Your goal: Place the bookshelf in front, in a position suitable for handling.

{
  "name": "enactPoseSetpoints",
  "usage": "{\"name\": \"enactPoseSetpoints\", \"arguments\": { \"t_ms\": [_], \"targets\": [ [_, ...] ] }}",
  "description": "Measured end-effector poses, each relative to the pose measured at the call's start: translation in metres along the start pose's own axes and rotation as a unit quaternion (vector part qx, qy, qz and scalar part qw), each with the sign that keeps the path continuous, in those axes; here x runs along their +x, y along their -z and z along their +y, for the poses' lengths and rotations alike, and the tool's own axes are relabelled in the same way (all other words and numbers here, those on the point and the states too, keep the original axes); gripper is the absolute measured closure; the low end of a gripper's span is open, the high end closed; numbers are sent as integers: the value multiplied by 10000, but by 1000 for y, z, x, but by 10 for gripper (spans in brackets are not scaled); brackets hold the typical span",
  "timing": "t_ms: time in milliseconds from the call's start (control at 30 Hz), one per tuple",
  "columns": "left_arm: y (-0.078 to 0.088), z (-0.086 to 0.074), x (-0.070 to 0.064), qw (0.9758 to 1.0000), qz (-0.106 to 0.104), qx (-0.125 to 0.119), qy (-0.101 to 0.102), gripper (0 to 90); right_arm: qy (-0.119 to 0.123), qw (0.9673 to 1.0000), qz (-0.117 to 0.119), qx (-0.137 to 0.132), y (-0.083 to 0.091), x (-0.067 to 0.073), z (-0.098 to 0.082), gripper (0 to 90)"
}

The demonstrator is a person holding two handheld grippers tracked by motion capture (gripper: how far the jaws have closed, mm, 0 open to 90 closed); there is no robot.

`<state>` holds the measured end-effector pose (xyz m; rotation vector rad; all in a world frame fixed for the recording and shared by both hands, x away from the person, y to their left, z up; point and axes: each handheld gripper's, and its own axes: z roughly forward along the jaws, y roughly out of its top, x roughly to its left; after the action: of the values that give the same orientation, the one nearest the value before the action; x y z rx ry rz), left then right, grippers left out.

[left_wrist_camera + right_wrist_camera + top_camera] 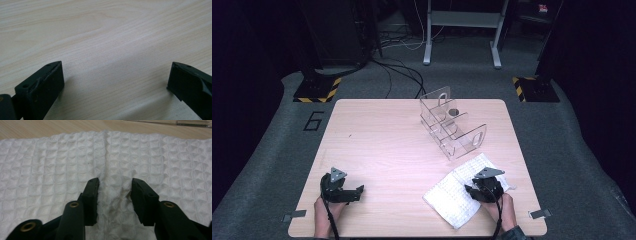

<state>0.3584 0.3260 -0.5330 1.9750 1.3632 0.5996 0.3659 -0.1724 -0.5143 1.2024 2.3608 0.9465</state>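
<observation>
— What has your right tool (114, 185) got?

— A ridge of the white waffle-weave towel (50, 170). I have the jaws narrowed onto a pinched-up fold between the pads, gathering cloth so it should lift in one piece.

— Where does the towel lie?

— Flat on the counter (377, 145), near my right corner, just in front of the clear acrylic rack (452, 127).

— And the left tool (343, 189)?

— Jaws wide, nothing between them, resting over bare wood well apart from the towel; I judge it's waiting for the free edge.
</observation>
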Motion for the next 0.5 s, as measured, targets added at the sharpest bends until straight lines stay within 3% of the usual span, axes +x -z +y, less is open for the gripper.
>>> {"name": "enactPoseSetpoints", "arguments": {
  "t_ms": [33,67,100,133,200,267,367,433,500],
  "targets": [
    [0,0,0,10000,8,0,-7,4,87,10000,29,-1,0,-1,0,651],
    [0,0,0,10000,8,0,-7,4,87,10000,29,-1,0,-1,0,651],
    [0,0,0,10000,10,-1,-3,4,65,10000,43,-5,1,1,0,717],
    [0,0,0,10000,10,-1,-3,4,65,10000,43,-5,1,1,0,717],
    [0,0,0,10000,9,-3,-2,4,75,9999,105,-17,1,3,-2,798],
    [0,0,0,10000,9,0,-5,4,129,9999,89,-53,1,2,-3,813],
    [0,0,0,10000,2,-2,2,4,21,9999,130,-112,2,3,-3,836],
    [0,0,0,10000,9,-3,0,4,16,9996,170,-237,5,1,-4,841],
    [0,0,0,10000,9,-2,-1,4,-163,9983,320,-453,13,1,-2,842]
  ]
}}
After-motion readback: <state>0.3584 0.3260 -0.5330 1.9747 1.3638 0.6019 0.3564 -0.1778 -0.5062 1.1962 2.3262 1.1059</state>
